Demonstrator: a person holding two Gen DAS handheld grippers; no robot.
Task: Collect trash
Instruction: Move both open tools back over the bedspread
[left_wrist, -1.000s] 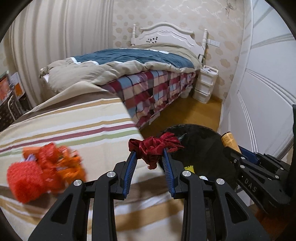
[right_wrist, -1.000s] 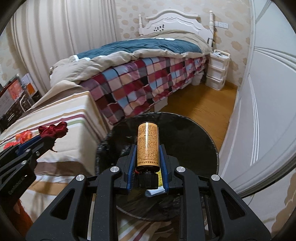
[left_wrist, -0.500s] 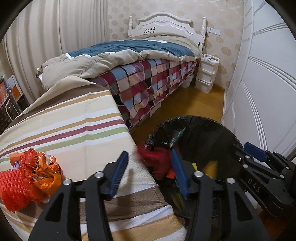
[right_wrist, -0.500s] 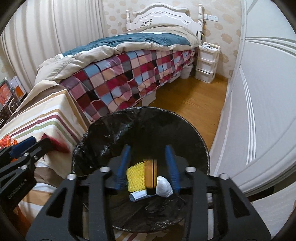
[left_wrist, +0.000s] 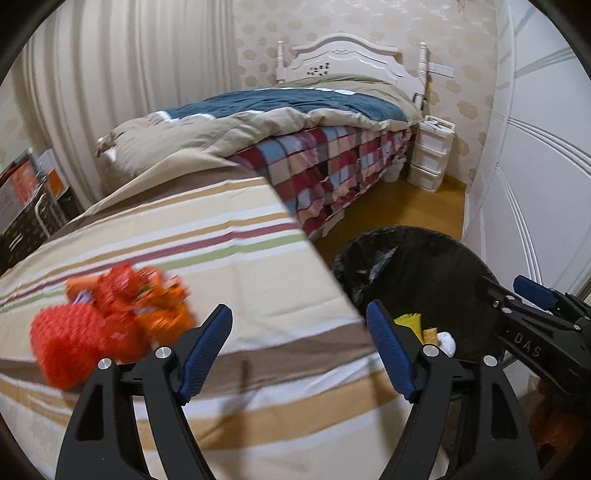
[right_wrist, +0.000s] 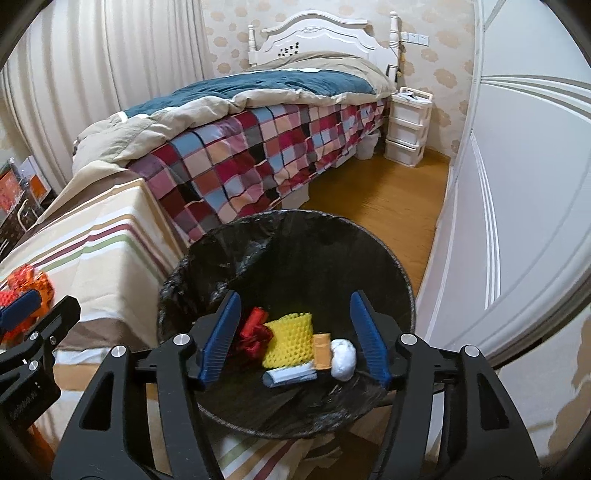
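Note:
A round bin with a black liner stands by the striped surface; its rim also shows in the left wrist view. Inside lie a red ribbon, a yellow foam net, an orange tube, a white wad and a grey roll. My right gripper is open and empty over the bin. My left gripper is open and empty over the striped cloth's edge. An orange wrapper and a red foam net lie on the cloth, left of it.
The striped cloth covers a raised surface beside the bin. A bed with a checked blanket lies beyond. White drawers stand by the headboard. A white wardrobe runs along the right. Wooden floor lies between.
My left gripper opened and the red ribbon fell into the bin. My right gripper opened and dropped the orange tube in. The left gripper has swung left over the cloth.

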